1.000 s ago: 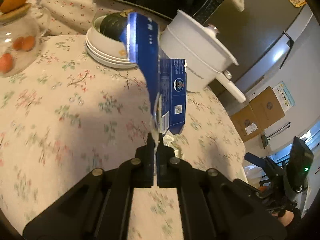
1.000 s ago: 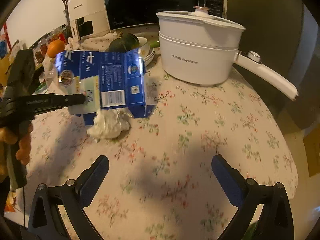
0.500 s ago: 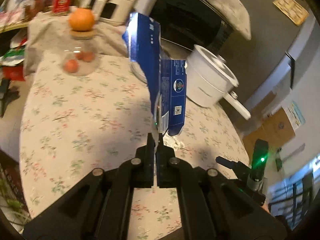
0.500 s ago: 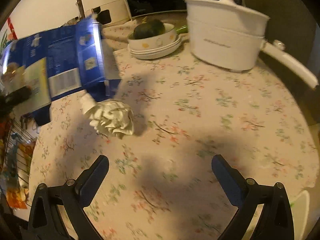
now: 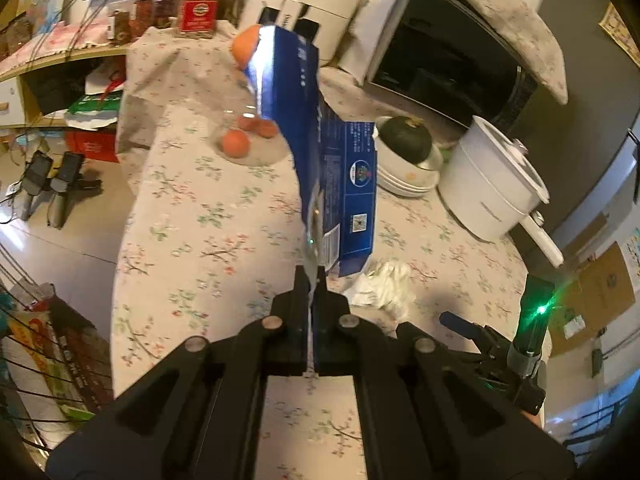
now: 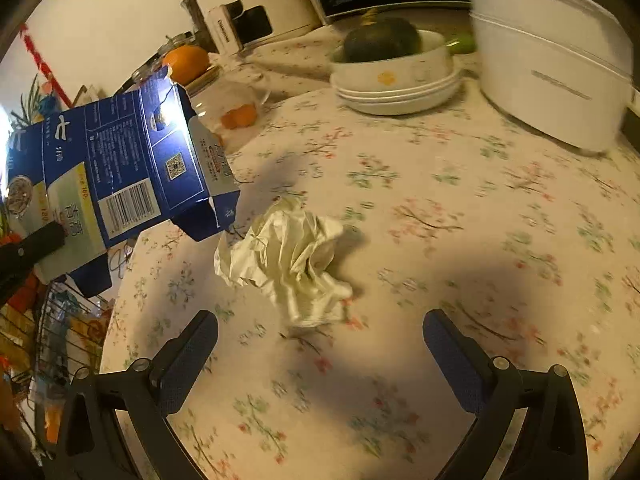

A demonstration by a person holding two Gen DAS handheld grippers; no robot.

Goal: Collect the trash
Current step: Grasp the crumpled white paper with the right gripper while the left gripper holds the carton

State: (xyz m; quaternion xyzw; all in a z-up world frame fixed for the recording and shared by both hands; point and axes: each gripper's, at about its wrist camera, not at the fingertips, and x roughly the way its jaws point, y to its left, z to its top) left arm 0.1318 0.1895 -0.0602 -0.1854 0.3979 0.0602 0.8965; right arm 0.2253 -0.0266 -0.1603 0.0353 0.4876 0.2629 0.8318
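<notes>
1. Pinching one edge of the flattened blue carton (image 5: 320, 160), the left gripper (image 5: 312, 276) is clenched on it, holding it aloft at frame centre, clear of the table, probably for carrying off.
2. Spread wide with nothing between its fingers, the right gripper (image 6: 320, 344) brackets the crumpled tissue (image 6: 284, 264) at centre frame, seemingly lining up the next pickup.
3. Resting on the floral tablecloth (image 6: 460, 240), the tissue is not yet collected.

A flattened blue carton (image 6: 116, 176) hung edge-up above the table; a crumpled white tissue (image 6: 286, 266) lay beside it.
</notes>
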